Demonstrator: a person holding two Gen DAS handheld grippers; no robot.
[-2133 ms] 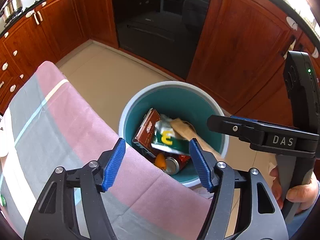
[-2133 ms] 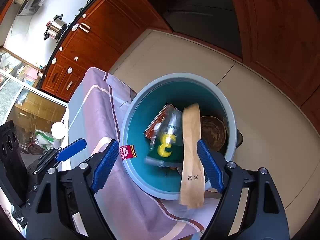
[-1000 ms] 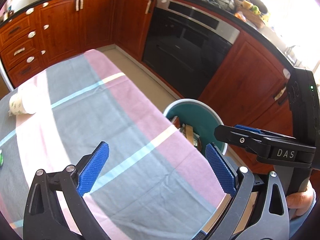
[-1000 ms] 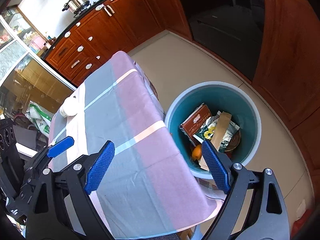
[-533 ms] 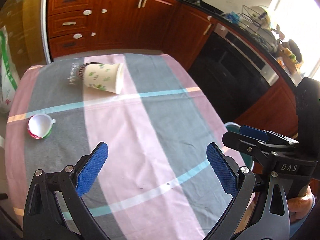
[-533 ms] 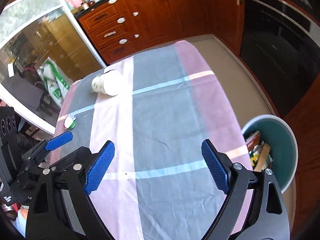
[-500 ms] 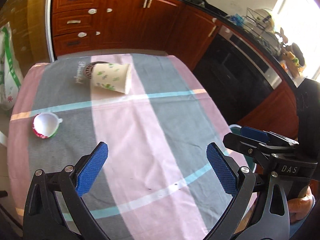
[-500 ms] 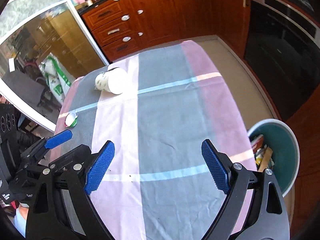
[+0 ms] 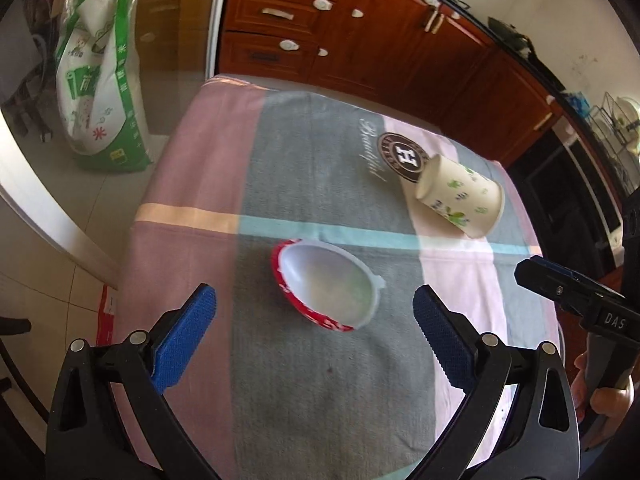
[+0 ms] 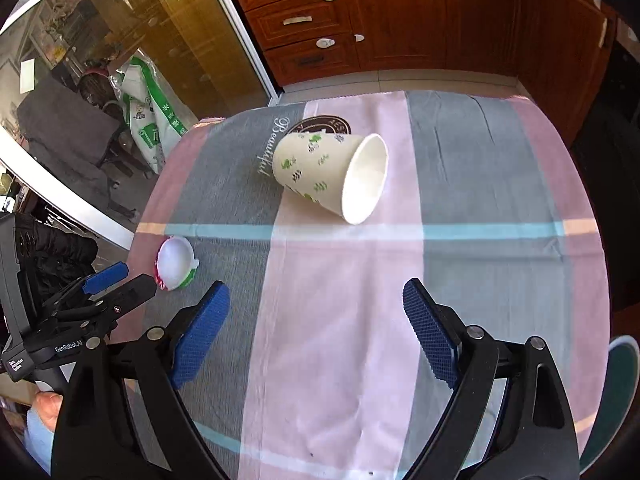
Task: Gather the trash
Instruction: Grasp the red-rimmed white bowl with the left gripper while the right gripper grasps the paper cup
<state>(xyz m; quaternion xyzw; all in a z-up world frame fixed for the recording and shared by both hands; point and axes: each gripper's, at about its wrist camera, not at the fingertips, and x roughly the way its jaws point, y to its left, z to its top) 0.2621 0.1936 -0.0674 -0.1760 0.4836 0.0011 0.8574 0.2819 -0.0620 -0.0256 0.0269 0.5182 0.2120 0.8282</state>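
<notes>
A paper cup (image 10: 332, 176) lies on its side on the striped tablecloth (image 10: 340, 320), partly over a round dark logo (image 9: 402, 156). Near the cloth's edge, well apart from it, sits a small red-rimmed tub (image 9: 326, 290). The left gripper (image 9: 314, 338) hangs over the tub and the right gripper (image 10: 316, 328) short of the cup, both spread wide and empty. Wooden cabinets (image 10: 360, 16), a tiled floor and a green-and-white sack (image 9: 102, 80) surround the table; a teal bin (image 10: 612, 392) shows at its edge.
</notes>
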